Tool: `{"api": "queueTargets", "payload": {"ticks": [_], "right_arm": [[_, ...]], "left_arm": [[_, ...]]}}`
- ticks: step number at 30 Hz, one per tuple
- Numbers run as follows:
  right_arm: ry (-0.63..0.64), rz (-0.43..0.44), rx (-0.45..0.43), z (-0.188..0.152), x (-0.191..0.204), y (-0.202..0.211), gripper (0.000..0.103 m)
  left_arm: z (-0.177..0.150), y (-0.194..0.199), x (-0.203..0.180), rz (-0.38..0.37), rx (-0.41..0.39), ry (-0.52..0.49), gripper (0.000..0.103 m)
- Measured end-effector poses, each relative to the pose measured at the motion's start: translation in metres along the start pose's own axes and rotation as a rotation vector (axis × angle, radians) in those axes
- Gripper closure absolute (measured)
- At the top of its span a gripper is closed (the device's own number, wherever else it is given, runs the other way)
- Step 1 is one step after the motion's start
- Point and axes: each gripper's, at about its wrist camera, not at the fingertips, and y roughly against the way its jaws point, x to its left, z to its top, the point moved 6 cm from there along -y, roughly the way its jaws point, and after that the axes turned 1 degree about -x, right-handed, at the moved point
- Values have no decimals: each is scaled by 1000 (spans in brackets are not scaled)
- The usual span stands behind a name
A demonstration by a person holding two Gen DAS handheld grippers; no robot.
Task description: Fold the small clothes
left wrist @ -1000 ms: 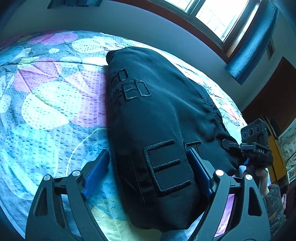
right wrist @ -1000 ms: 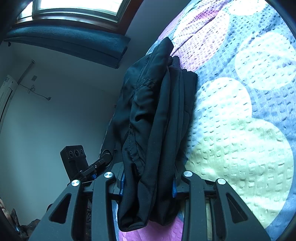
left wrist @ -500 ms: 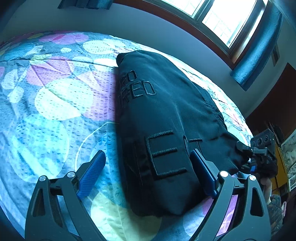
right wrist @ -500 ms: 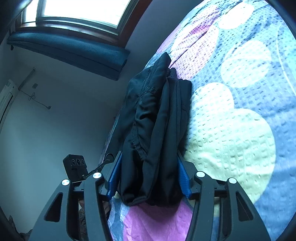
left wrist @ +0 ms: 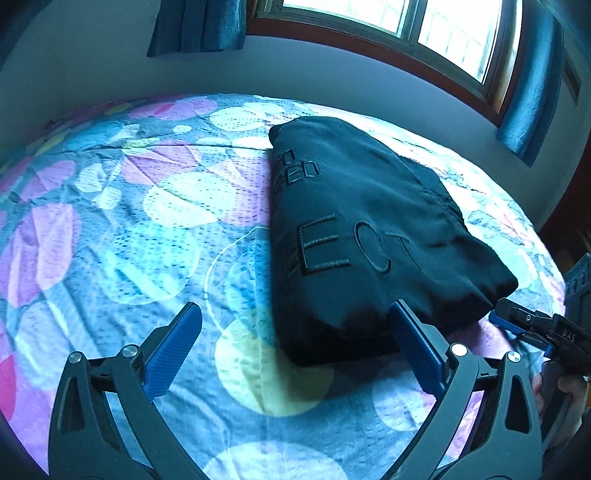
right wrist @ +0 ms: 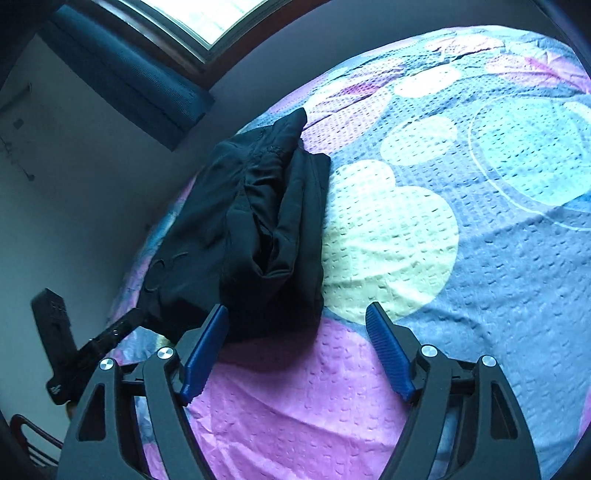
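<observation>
A black garment with embroidered letters (left wrist: 362,229) lies folded in a thick bundle on the bedspread. In the right wrist view the garment (right wrist: 255,236) shows its stacked folded edges. My left gripper (left wrist: 295,325) is open and empty, its right pad just touching the bundle's near edge. My right gripper (right wrist: 299,325) is open and empty, just off the bundle's near end. The right gripper also shows at the right edge of the left wrist view (left wrist: 535,325), and the left gripper at the left of the right wrist view (right wrist: 110,336).
The bed has a patterned spread of pale circles on blue and purple (left wrist: 155,236). A wall with a window (left wrist: 406,22) and blue curtains (left wrist: 199,22) runs behind the bed. A dark chair frame (right wrist: 33,435) stands at lower left in the right wrist view.
Both grippers opened and let go of the folded garment, then drew back from it. The garment now rests on the bedspread.
</observation>
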Motion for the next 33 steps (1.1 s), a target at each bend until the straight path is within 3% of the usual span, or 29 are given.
{"api": "queueTargets", "payload": {"ticks": [5, 11, 33], "right_arm": [[101, -172, -26, -9, 9, 7, 27], [182, -250, -51, -15, 27, 8, 27], [245, -273, -50, -23, 46, 1, 26]], "left_arm": [[-12, 6, -7, 58, 21, -43, 2], [-15, 17, -12, 109, -15, -51, 2], [-20, 14, -8, 143, 20, -32, 2]]}}
